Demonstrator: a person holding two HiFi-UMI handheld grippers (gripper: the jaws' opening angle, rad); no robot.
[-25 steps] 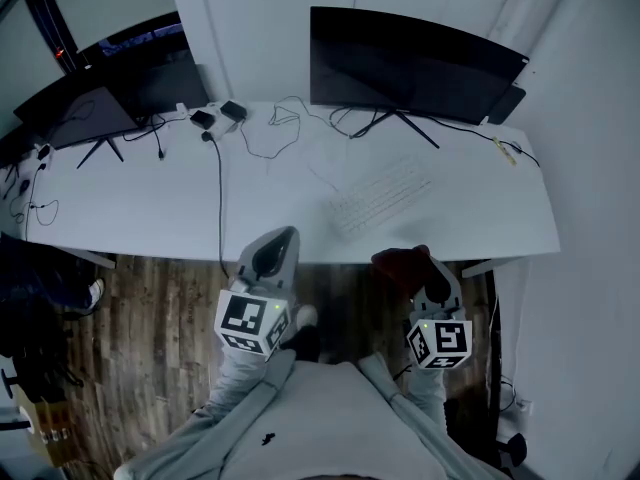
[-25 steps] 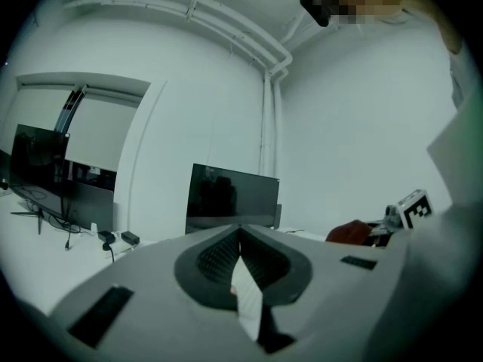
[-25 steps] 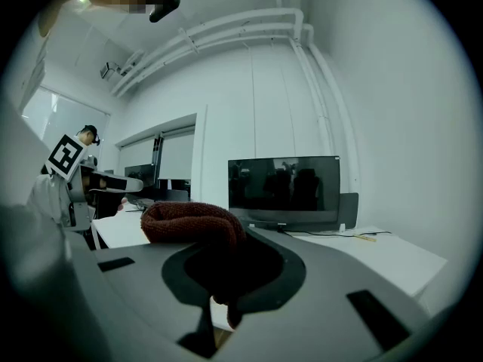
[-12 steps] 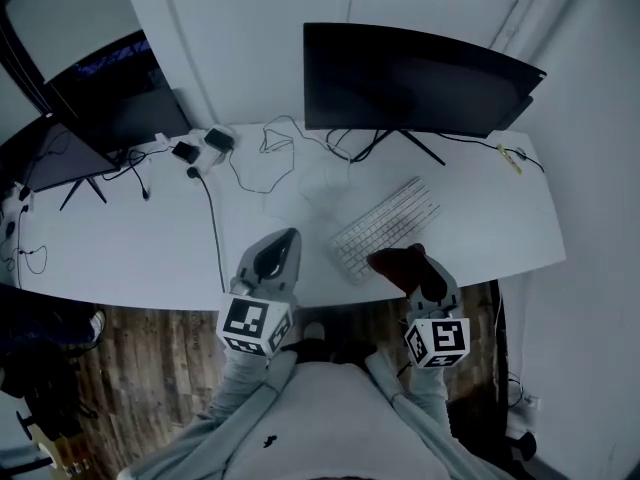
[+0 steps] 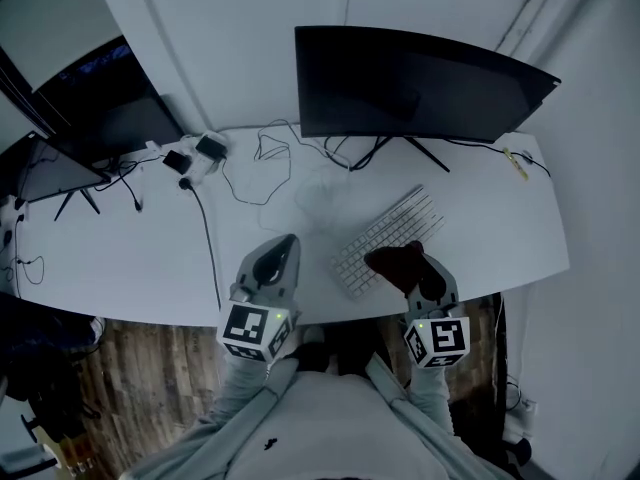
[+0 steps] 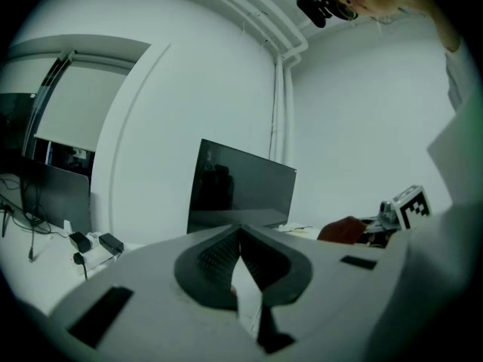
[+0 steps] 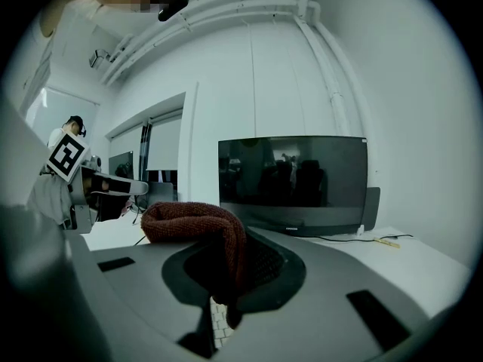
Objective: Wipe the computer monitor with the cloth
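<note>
The right gripper (image 5: 418,268) has its jaws pinched on a bunched rust-brown woven cloth (image 7: 198,223). It's held low over the near part of the white counter (image 5: 120,258), right by the pale slim keyboard (image 5: 388,236), and the wide black curved monitor (image 5: 410,83) stands well apart at the back. The left gripper (image 5: 280,253) hovers alongside, jaws pressed together on nothing. To do this well, I'd say lift the cloth clear over the keyboard, meet the dark screen with the soft bunch rather than the hard jaws, and sweep lightly edge to edge so the monitor doesn't rock.
</note>
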